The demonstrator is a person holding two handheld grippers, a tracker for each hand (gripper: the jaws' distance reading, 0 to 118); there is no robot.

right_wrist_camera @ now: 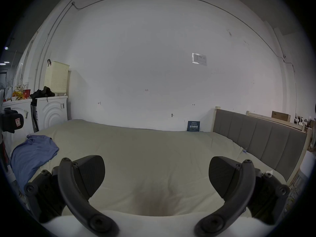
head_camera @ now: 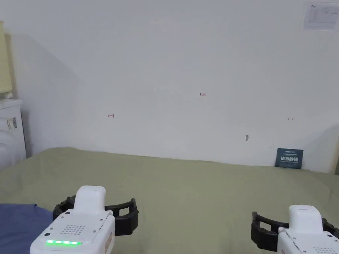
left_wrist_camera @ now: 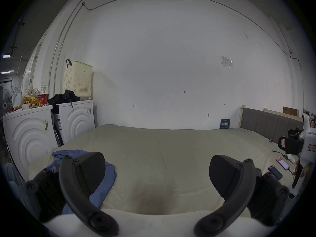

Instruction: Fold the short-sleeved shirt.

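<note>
left gripper (left_wrist_camera: 157, 175): your left tool hangs above the near edge of the bed, its jaws spread wide with nothing between them — in the head view its white body with a green light strip sits low on the left (head_camera: 99, 215).
right gripper (right_wrist_camera: 156, 175): your right tool is spread just as wide and grips nothing; it hovers over bare sheet, well apart from the left one, and in the head view it sits at the lower right (head_camera: 291, 228).
shirt (right_wrist_camera: 32, 153): the blue short-sleeved shirt lies rumpled in a loose heap at the left side of the bed, near the edge by the washing machines. from your left gripper view it lies just beside and partly behind the left-hand jaw (left_wrist_camera: 106, 177); you cannot tell from there whether the jaw touches it.
bed (head_camera: 198, 191): a pale green sheet covers it, with only soft creases across the middle.
headboard (right_wrist_camera: 259, 138): grey and padded — it runs along the right side of the bed.
washing machines (left_wrist_camera: 51, 129): two white ones stand to the left of the bed, with a cream perforated basket (left_wrist_camera: 78, 80) on top of the nearer-to-wall one and dark cloth beside it.
phones (left_wrist_camera: 278, 167): two lie on the sheet's right edge in your left gripper view, near your right tool.
wall sign (head_camera: 289, 158): a small dark blue card leans where the wall meets the bed.
</note>
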